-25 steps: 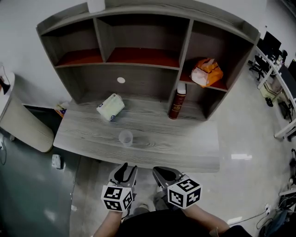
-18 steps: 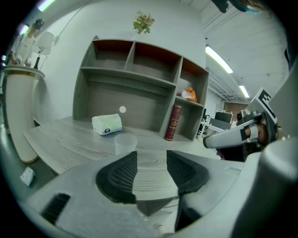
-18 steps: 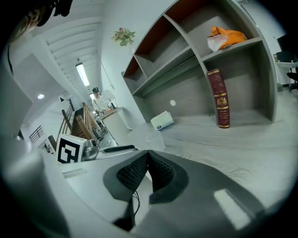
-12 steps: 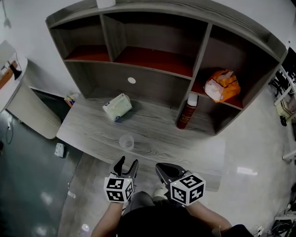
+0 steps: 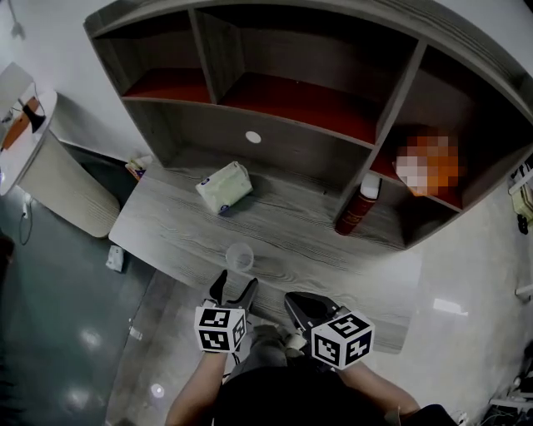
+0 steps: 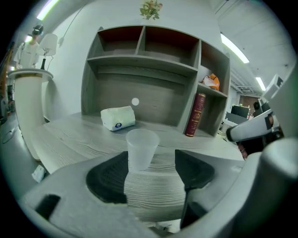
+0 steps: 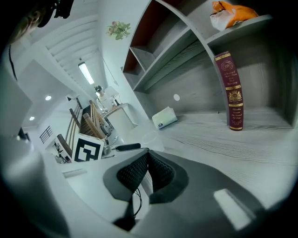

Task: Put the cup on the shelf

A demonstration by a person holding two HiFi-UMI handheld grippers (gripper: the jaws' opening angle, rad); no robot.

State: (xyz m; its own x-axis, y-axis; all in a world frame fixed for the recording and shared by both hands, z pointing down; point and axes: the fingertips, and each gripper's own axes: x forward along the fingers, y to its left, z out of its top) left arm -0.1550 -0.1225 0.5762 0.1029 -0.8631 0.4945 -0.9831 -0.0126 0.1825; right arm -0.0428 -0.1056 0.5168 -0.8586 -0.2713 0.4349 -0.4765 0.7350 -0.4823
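A clear plastic cup point(image 5: 240, 257) point(image 6: 141, 148) stands upright near the front edge of the grey wooden desk point(image 5: 300, 241). My left gripper point(image 5: 234, 290) point(image 6: 150, 174) sits just in front of the cup with its jaws opening; the cup is ahead of the pads, not between them. My right gripper point(image 5: 305, 309) point(image 7: 148, 168) hangs beside it off the desk's front edge, its pads pressed together on nothing. The cup shows faintly in the right gripper view point(image 7: 150, 136). The shelf unit point(image 5: 291, 108) rises at the back of the desk.
A white tissue pack point(image 5: 224, 186) lies mid-desk. A dark red book point(image 5: 356, 211) point(image 7: 232, 90) stands in the lower right bay, an orange bag point(image 7: 227, 13) on the shelf above it. A white round cabinet point(image 5: 58, 187) stands to the left.
The left gripper has moved forward toward the cup and its jaws have spread wider. The head view has shifted closer to the desk and to the right.
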